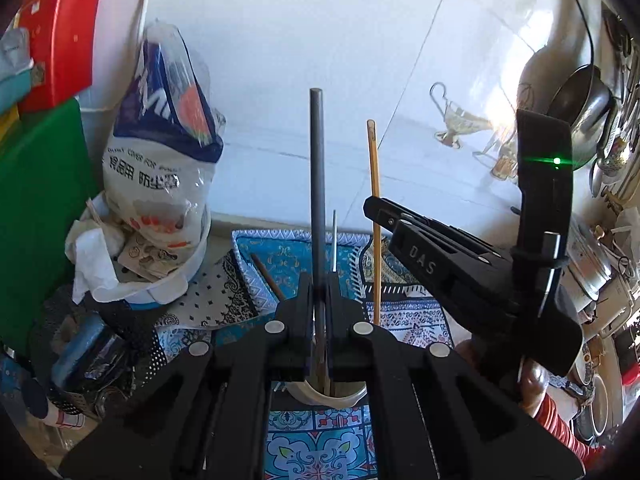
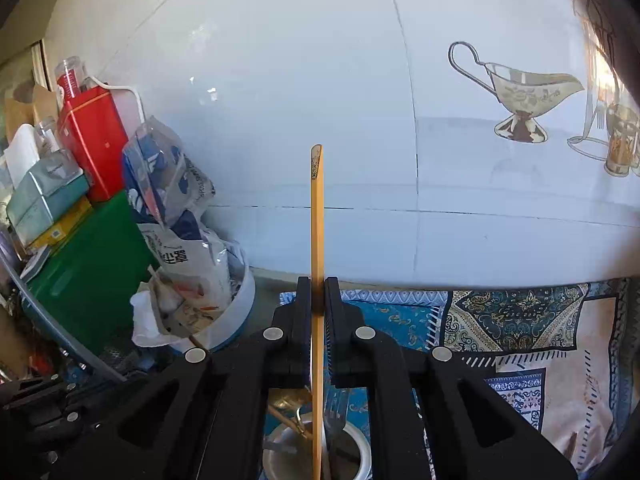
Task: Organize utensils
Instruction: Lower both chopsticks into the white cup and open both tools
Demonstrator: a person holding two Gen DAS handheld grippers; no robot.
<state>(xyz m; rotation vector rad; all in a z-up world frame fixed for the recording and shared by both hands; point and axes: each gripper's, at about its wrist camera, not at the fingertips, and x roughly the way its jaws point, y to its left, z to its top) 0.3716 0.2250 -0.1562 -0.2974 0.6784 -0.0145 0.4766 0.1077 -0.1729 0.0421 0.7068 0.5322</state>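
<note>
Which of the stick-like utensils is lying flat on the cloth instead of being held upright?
The brown chopstick lying slanted on the patterned cloth, ungripped. The dark grey rod and the yellow chopstick both stand upright, each clamped in a gripper.

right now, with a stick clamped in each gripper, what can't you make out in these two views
- Lower end of the dark grey rod: left wrist view, hidden behind the left gripper.
- Lower tip of the bamboo chopstick: right wrist view, cut off by the bottom edge, below the right gripper.
- Contents of the white holder: right wrist view, mostly covered by the gripper body.
</note>
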